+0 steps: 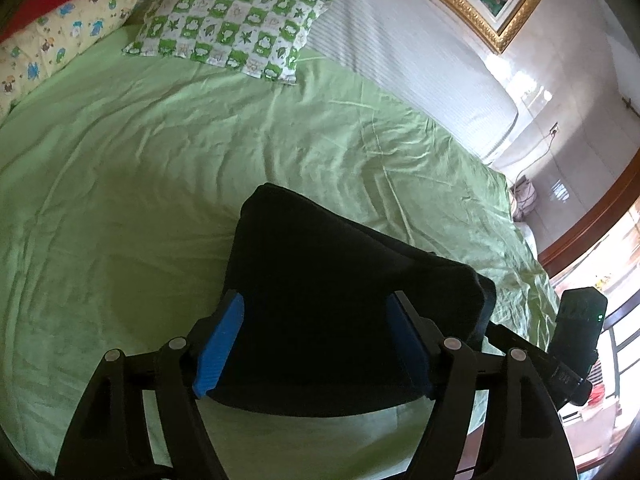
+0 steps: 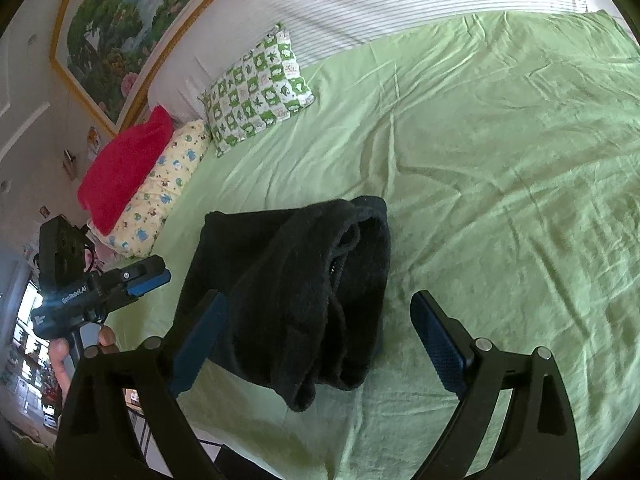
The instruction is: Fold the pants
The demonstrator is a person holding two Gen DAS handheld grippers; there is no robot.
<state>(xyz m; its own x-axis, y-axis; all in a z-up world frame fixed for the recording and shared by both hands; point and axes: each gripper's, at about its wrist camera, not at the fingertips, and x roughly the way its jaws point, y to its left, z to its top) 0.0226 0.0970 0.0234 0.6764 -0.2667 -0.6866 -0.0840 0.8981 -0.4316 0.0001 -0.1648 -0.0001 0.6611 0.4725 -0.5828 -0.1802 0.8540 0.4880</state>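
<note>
Pillows line the far left of the green sheet (image 2: pixel 500 168): a red one (image 2: pixel 124 168), a yellow cartoon-print pillow (image 2: pixel 160 196), then a green checked pillow (image 2: pixel 260 88). Nearer, the left gripper (image 1: pixel 316 344) hovers with jaws apart over the folded black pants (image 2: pixel 296 288) lying bundled near the bed's front edge. The right gripper (image 2: pixel 320 344) also straddles them, jaws wide apart.

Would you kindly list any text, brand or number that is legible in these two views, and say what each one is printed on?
"GenRobot.AI": on the side of the left gripper, seen in the right wrist view.
A second white marking lower on that same body is too small to read.
White characters on the right gripper's body, seen in the left wrist view, are too blurred to read.
Nothing legible on the pants, pillows or painting.
</note>
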